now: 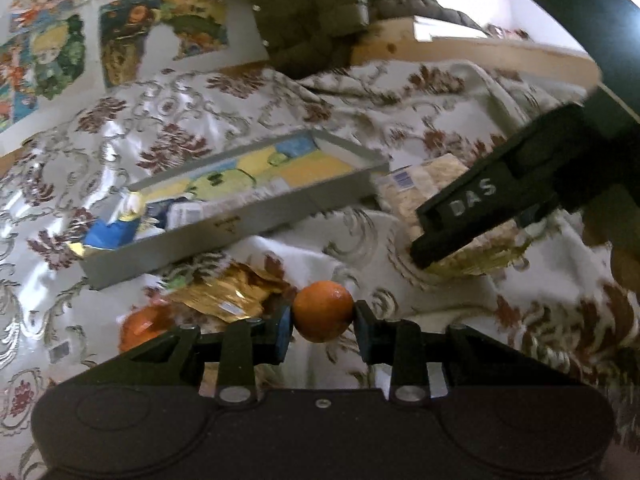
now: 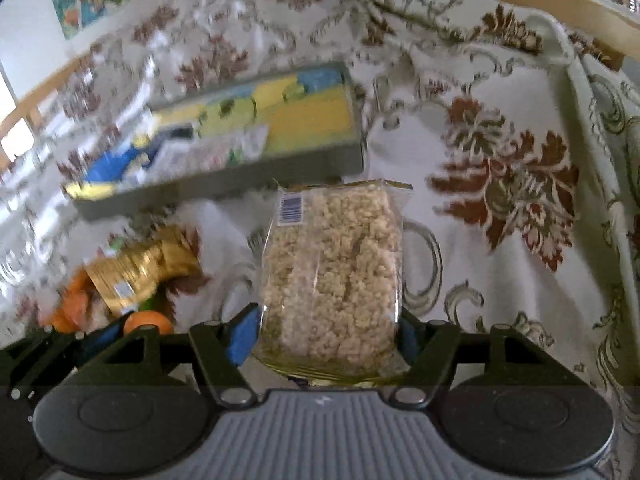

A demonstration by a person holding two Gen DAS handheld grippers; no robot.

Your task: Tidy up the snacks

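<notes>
Snacks; "DAS" on right gripper (image 1: 472, 216)

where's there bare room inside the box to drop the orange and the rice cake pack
The far end of the grey box shows bare printed floor, bordered by its end wall. Its near end is crowded with a blue packet and white wrappers. The left gripper holds the orange; the right gripper holds the rice cake pack.
</notes>
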